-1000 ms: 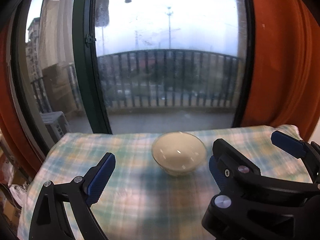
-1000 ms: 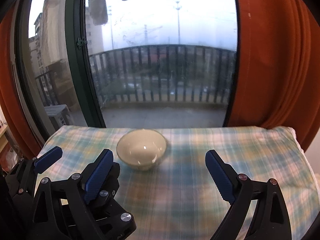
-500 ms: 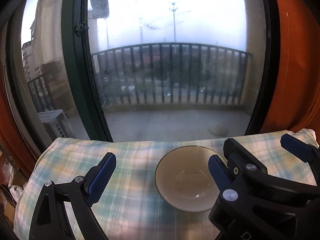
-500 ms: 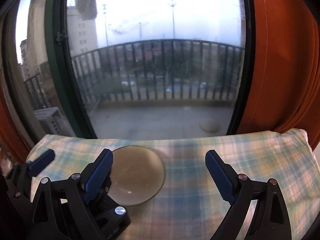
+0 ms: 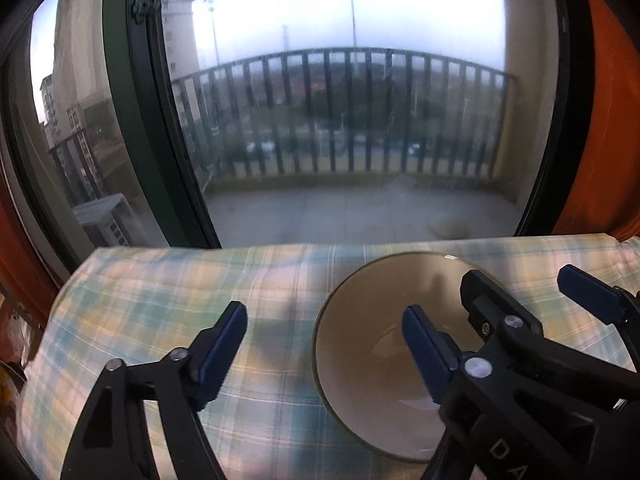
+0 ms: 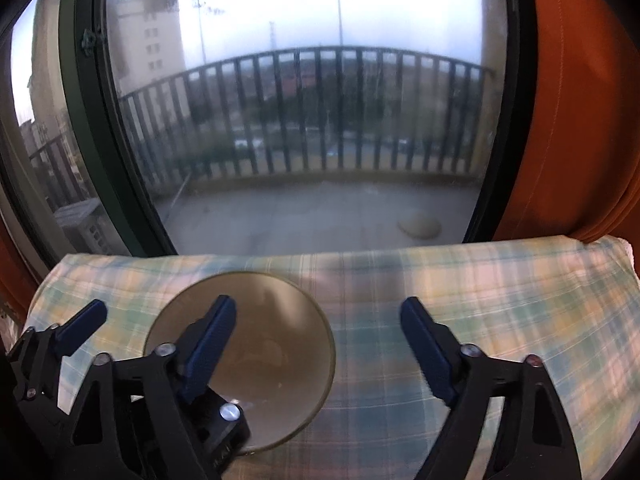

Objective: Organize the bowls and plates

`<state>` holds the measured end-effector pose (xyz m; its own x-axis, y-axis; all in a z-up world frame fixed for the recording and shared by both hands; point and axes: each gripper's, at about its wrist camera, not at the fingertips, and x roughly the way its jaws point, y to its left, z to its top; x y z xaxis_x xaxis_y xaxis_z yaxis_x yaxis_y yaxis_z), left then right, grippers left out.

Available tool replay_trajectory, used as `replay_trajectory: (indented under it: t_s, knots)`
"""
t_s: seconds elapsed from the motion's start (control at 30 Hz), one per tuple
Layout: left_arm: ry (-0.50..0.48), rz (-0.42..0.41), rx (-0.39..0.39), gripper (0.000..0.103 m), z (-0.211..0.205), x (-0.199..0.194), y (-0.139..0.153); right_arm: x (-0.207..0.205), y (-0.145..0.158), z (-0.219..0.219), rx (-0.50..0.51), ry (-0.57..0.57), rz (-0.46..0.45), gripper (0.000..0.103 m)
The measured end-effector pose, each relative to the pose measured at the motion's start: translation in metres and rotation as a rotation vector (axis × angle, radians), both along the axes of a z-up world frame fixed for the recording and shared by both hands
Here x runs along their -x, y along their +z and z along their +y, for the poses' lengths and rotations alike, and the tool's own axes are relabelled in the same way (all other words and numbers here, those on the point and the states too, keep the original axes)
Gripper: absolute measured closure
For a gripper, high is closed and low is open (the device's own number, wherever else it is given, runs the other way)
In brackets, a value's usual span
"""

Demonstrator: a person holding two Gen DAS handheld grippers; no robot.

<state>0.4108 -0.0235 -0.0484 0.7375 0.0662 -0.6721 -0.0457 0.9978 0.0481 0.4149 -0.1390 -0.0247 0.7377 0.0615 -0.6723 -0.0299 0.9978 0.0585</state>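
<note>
**Both grippers closing in over the bowl**

The cream bowl (image 5: 372, 368) is sitting on the plaid tablecloth (image 5: 160, 300), lower right of frame. The left gripper (image 5: 324, 344) and right gripper (image 6: 316, 336) have just been narrowing, each straddling one side of the rim, pads not pressing.

cloth (image 6: 460, 292): bare right of bowl (image 6: 272, 344); window (image 6: 320, 120) blocks far edge, curtain (image 6: 580, 120) far right.

Both grippers (image 5: 324, 344) (image 6: 318, 340) side by side, fingers apart, just narrowed.
</note>
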Motion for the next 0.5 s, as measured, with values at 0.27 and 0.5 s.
replay_trajectory:
  t_s: [0.27, 0.5]
  knots:
    - [0.013, 0.042, 0.008, 0.065, 0.0, -0.007, -0.021, -0.012, -0.021, 0.003, -0.009, 0.038, 0.059, 0.05]
    - [-0.004, 0.069, 0.002, 0.083, -0.006, -0.006, -0.025, -0.015, -0.029, -0.001, -0.022, 0.034, 0.1, 0.08]
